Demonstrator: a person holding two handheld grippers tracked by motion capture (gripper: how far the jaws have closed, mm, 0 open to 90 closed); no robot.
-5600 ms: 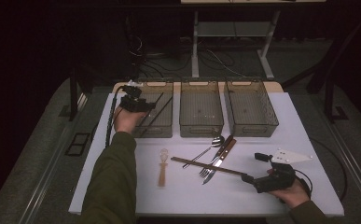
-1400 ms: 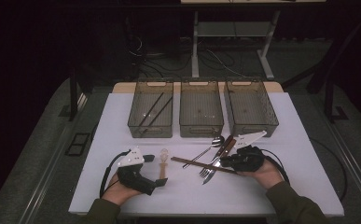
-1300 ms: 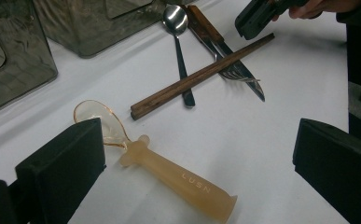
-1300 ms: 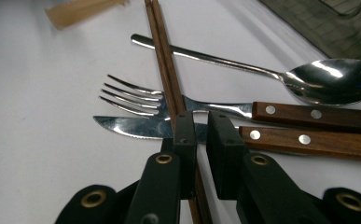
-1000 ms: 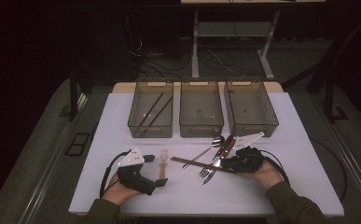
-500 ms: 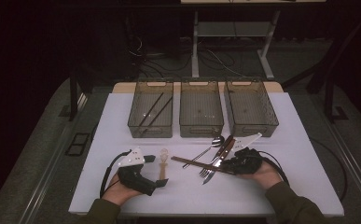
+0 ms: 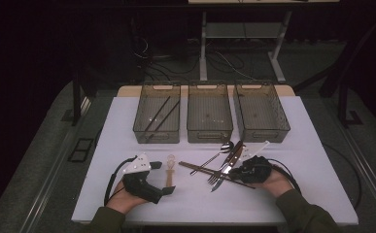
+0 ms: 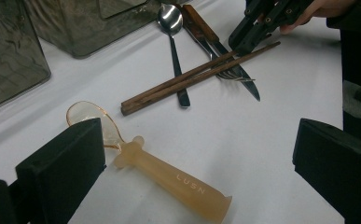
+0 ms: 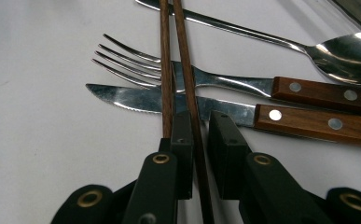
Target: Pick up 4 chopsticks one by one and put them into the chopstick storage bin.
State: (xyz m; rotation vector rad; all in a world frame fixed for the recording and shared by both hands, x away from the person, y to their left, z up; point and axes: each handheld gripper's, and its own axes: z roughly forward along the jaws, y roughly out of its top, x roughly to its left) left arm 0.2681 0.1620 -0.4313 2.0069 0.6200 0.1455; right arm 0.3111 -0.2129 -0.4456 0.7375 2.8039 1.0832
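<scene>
The right gripper's (image 9: 197,133) fingers (image 9: 182,140) stand narrowly apart around one wooden chopstick (image 9: 194,112), its twin lying just outside the left jaw, so the grip is not yet closed. Both sticks run toward twelve o'clock across the knife (image 9: 206,109) and fork (image 9: 192,77), which lifts them off the table (image 9: 38,116) and probably makes them easier to pinch. At two o'clock lies the steel spoon (image 9: 350,51). The left gripper (image 8: 192,154) rests wide open astride the amber plastic spoon (image 8: 169,175). Farther off, three bins stand in a row; the left bin (image 7: 157,116) already holds dark sticks.
</scene>
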